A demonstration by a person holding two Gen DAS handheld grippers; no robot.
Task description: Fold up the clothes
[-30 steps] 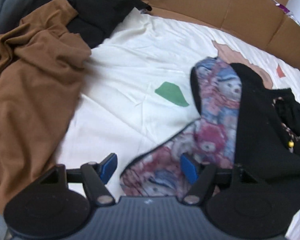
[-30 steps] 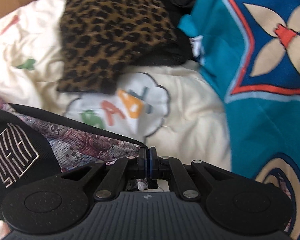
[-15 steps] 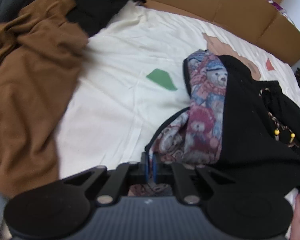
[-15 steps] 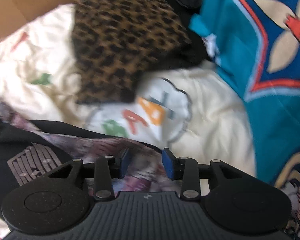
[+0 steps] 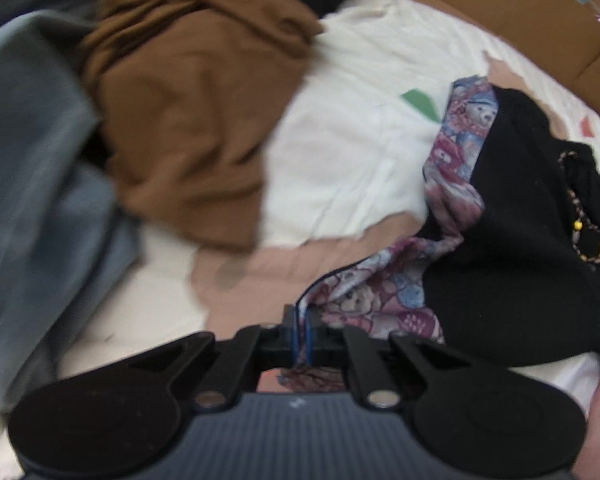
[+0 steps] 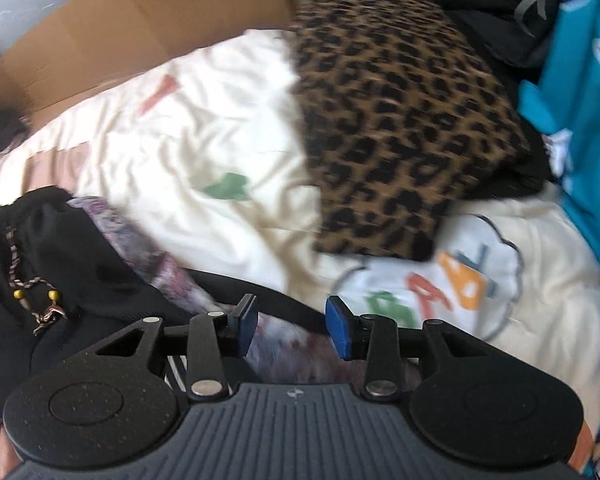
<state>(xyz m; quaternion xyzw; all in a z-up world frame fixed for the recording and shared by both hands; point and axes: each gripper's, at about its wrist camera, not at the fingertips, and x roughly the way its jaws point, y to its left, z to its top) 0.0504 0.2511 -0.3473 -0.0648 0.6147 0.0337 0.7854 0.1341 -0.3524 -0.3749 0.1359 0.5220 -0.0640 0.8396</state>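
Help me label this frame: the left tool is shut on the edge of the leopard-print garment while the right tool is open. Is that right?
One detail is wrong. The left tool is shut on the edge of the teddy-bear print garment, not the leopard-print garment, as the left wrist view shows. The right tool is indeed open.

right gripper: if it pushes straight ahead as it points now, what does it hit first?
Most likely the teddy-print lining of the black garment, lying between the open right gripper pads; depth is unclear.

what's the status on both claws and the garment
Left claw shut on teddy-print lining edge of black garment. Right claw open above same garment, gripping nothing. Brown garment and leopard-print piece lie clear.
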